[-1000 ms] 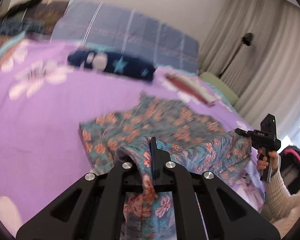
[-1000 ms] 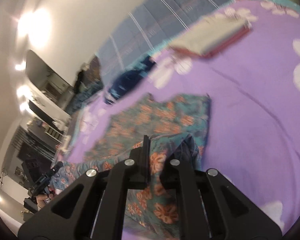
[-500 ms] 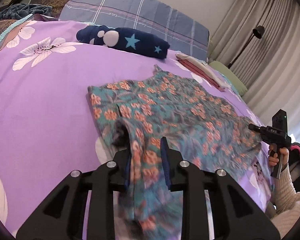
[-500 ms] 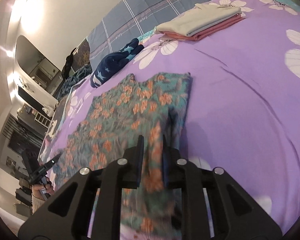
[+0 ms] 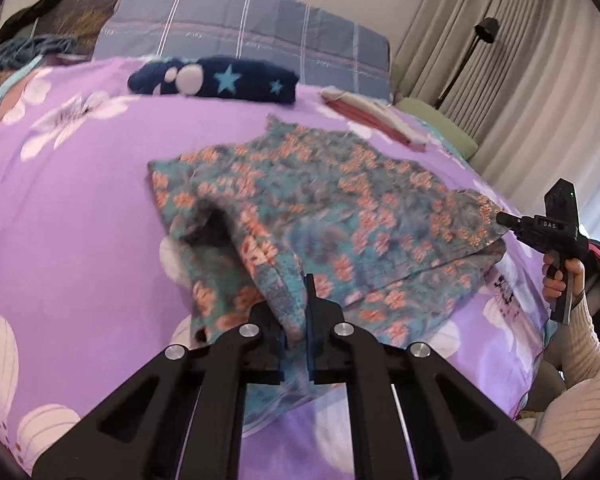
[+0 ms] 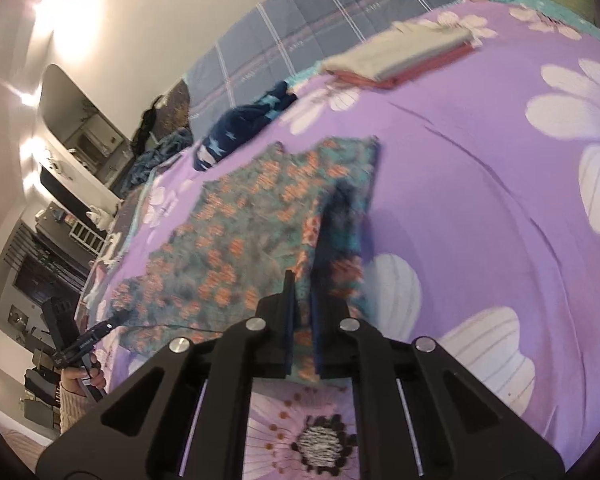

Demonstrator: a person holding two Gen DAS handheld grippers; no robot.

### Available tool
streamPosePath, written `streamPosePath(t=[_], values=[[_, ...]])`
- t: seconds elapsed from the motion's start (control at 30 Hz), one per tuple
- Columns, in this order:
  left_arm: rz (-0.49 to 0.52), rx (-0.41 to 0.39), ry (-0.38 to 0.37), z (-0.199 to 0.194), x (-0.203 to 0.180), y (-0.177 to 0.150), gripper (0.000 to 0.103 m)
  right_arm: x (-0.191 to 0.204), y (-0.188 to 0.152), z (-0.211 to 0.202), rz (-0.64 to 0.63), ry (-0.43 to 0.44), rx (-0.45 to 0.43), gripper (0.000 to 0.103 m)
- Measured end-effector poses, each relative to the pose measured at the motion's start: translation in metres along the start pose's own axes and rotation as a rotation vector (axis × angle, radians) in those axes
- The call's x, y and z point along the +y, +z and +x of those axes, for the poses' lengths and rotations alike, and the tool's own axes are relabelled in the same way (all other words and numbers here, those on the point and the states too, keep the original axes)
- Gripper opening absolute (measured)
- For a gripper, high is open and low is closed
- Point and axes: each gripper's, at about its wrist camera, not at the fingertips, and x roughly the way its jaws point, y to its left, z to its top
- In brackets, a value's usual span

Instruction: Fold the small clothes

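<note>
Both tongs (image 5: pixel 298 312) (image 6: pixel 302 312) pinch the floral garment's (image 5: pixel 320 200) near corners.

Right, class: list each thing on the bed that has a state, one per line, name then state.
Floral garment: mostly flat, near edge lifted.
Left claw: shut on floral garment.
Right claw: shut on floral garment.
Navy star garment: bunched.
Folded clothes stack: folded.
</note>
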Motion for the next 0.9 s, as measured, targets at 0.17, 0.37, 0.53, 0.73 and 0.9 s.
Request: streamPosePath(t=[0.17,0.37,0.53,0.73,0.9], values=[[-0.007,-0.083,-0.027,-0.017,-0.001,0.028,0.006,0.006,0.025,-0.003,0.024,0.071,-0.039,0.006],[-0.007,-0.151,0.01,-0.01,0.012,0.092,0.006,0.008,0.095,0.023,0.038,0.046,-0.097,0.006],[-0.071,-0.095,0.09,0.049,0.049,0.132,0.01,-0.008,0.147,0.082,0.071,-0.067,-0.078,0.009],[-0.189,-0.027,0.187,0.089,0.094,0.118,0.039,-0.049,0.147,0.129,0.138,-0.105,0.024,0.02],[-0.16,0.01,0.193,0.088,0.105,0.112,0.052,-0.055,0.143,0.13,0.029,-0.127,0.064,0.037]])
